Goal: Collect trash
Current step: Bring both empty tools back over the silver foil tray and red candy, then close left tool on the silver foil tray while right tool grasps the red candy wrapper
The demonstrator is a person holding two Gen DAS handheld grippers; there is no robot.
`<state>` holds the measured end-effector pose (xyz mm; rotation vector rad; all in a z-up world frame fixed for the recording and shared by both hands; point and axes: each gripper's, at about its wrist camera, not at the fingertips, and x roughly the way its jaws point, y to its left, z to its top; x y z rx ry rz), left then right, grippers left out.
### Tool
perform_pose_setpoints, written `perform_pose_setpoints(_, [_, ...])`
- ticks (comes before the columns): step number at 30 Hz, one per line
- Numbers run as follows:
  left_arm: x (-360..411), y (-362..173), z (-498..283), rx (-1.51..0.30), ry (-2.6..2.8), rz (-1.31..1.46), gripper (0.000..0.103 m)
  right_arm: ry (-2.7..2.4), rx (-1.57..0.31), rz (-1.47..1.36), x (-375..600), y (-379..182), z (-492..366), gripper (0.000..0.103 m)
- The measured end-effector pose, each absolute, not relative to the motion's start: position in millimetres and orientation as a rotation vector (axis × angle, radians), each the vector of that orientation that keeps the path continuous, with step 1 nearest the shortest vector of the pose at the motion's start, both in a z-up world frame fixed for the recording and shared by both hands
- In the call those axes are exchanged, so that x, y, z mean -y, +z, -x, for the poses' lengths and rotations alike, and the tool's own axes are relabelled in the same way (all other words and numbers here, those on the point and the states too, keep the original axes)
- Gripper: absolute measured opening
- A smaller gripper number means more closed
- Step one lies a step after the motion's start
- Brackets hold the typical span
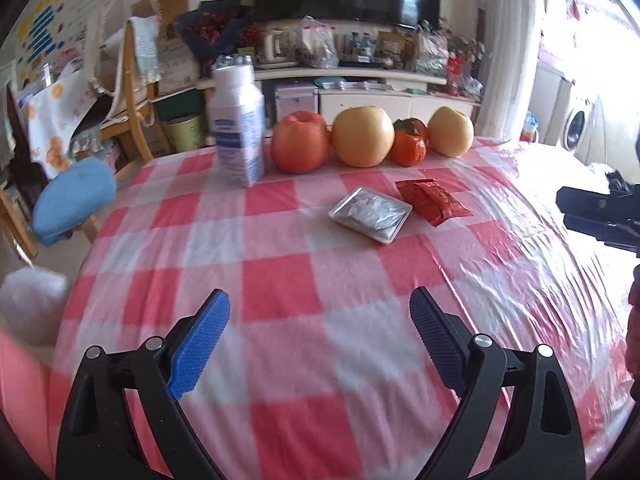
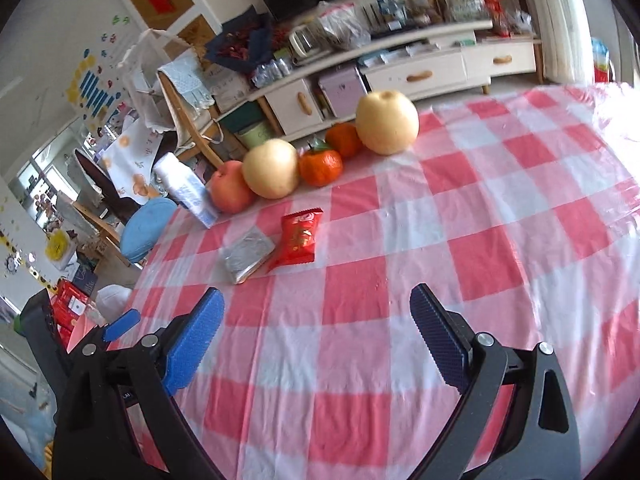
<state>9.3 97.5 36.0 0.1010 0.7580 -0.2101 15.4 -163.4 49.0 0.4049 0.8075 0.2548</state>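
Observation:
A silver foil packet (image 1: 370, 213) (image 2: 248, 254) and a red snack wrapper (image 1: 432, 202) (image 2: 298, 238) lie side by side on the red-and-white checked tablecloth (image 1: 280, 292) (image 2: 400, 248). A white plastic bottle (image 1: 238, 124) (image 2: 186, 190) stands at the table's far left. My left gripper (image 1: 320, 320) hovers open over the near part of the table, well short of the packets, nothing between its blue pads. My right gripper (image 2: 316, 320) is likewise open and empty, and its black body (image 1: 600, 212) shows at the right edge of the left wrist view.
A row of fruit lines the far edge: a red apple (image 1: 300, 142), two yellow pears (image 1: 362, 136) (image 2: 387, 122) and orange persimmons (image 1: 409, 142) (image 2: 320, 166). Beyond the table stand a wooden chair with a blue cushion (image 1: 76, 200), a cluttered TV cabinet (image 1: 360, 76) and a white bin (image 1: 32, 304).

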Motion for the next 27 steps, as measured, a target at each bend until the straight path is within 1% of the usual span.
perform_pose_setpoints(4, [-76, 34, -35, -0.764, -0.293, -0.157, 0.091, 0.284, -0.849, -0.443, 158, 32, -38, 0.093])
perform_pose_setpoints(6, [-66, 33, -49, -0.778, -0.348, -0.179, 0.091, 0.302, -0.848, -0.421, 152, 30, -47, 0.086])
perform_pose_setpoints(10, [-53, 29, -76, -0.810, -0.404, -0.203, 0.091, 0.320, -0.843, -0.334, 139, 27, -65, 0.082])
perform_pose_setpoints(12, [-48, 24, -88, -0.832, -0.419, -0.228, 0.091, 0.336, -0.838, -0.306, 132, 24, -75, 0.076])
perform_pose_setpoints(18, [-45, 13, -113, -0.881, -0.460, -0.224, 0.091, 0.387, -0.838, -0.264, 118, 18, -97, 0.070])
perform_pose_setpoints(21, [-42, 8, -123, -0.906, -0.476, -0.227, 0.091, 0.404, -0.850, -0.251, 113, 15, -107, 0.061])
perform_pose_setpoints(22, [-41, 7, -125, -0.909, -0.484, -0.229, 0.090, 0.408, -0.851, -0.247, 111, 14, -110, 0.061])
perform_pose_setpoints(23, [-40, 7, -126, -0.913, -0.492, -0.235, 0.083, 0.411, -0.851, -0.242, 110, 14, -113, 0.060])
perform_pose_setpoints(25, [-36, 5, -131, -0.924, -0.492, -0.251, 0.077, 0.411, -0.857, -0.214, 106, 13, -118, 0.059])
perform_pose_setpoints(27, [-34, 3, -133, -0.928, -0.497, -0.260, 0.077, 0.417, -0.867, -0.207, 103, 10, -123, 0.057])
